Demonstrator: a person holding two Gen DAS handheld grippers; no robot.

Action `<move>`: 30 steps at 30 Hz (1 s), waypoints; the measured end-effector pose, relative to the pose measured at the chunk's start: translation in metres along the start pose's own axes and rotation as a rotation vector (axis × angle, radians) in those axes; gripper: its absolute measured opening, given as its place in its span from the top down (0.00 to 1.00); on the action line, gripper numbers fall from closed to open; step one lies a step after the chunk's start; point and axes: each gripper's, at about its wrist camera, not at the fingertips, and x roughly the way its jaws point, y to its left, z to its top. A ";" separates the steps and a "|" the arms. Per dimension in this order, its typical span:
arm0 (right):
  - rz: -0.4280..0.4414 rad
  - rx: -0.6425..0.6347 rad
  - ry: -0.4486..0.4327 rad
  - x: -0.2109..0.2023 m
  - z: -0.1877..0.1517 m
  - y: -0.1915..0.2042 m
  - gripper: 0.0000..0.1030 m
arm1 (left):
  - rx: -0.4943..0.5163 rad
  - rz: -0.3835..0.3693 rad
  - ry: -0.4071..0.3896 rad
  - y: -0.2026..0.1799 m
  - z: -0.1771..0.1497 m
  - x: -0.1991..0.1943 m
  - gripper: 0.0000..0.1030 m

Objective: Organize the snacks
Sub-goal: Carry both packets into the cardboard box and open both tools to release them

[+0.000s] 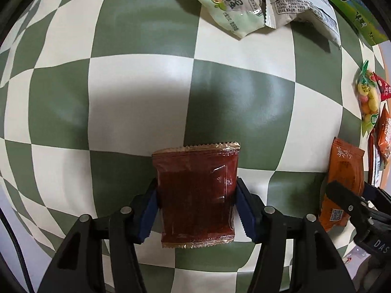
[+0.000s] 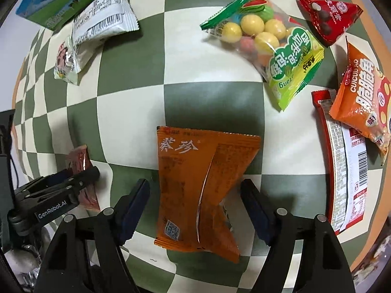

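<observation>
My left gripper (image 1: 196, 195) is shut on a dark red snack packet (image 1: 196, 195), its blue pads pressed on both sides, above the green-and-white checkered cloth (image 1: 136, 92). The same packet (image 2: 78, 161) and left gripper show at the left of the right wrist view. My right gripper (image 2: 195, 195) is open around an orange snack packet (image 2: 202, 185) lying on the cloth; both pads stand apart from it. The orange packet (image 1: 344, 183) and right gripper also show at the right edge of the left wrist view.
A pale green egg packet (image 1: 229, 2), a white packet (image 2: 102, 24) and a blue-green milk carton (image 2: 56, 2) lie far left. A candy-ball bag (image 2: 268, 48), red triangular packet (image 2: 327, 17), orange crisp bag (image 2: 361, 97) and red-white pack (image 2: 347, 178) lie right.
</observation>
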 end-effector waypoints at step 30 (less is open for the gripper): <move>0.110 -0.041 -0.112 -0.050 0.013 0.023 0.48 | 0.092 -0.095 -0.142 -0.068 0.053 -0.113 0.50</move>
